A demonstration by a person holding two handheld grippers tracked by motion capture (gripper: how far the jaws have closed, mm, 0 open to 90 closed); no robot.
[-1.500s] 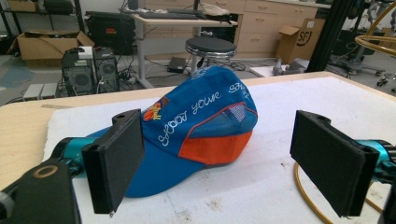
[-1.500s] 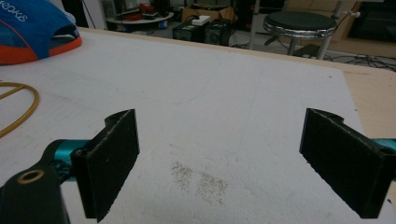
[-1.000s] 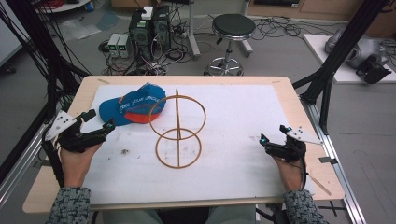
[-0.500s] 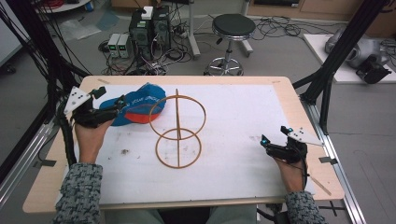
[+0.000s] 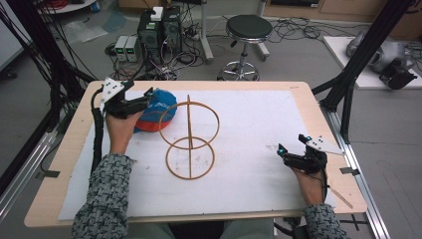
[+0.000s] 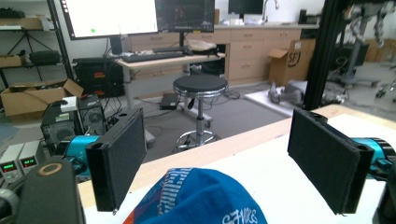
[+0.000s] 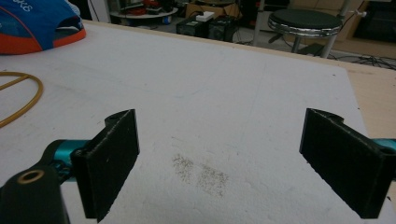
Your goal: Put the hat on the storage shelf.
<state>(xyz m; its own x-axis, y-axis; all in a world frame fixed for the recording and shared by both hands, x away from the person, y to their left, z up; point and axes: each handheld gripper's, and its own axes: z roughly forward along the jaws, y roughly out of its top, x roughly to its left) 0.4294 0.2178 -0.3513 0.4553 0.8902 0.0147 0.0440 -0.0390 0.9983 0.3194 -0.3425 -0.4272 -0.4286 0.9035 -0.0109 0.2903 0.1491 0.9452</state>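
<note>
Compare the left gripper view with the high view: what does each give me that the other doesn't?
Left gripper view alone: the white lettering on the cap up close, wide-open jaws standing either side of it, and monitors on a desk behind.

High view alone: the wooden ring stand beside the cap, the right gripper low at the table's right edge, and both forearms.

Both: the blue-and-orange cap, the left gripper, the black stool.

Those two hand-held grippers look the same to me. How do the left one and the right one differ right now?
The left hand-held gripper is raised over the blue and orange cap at the far left of the table; the right hand-held gripper sits low near the right edge, over bare white sheet. The left has the cap between its open jaws; the right has nothing between its own. Both are open, black and held in a hand.
</note>
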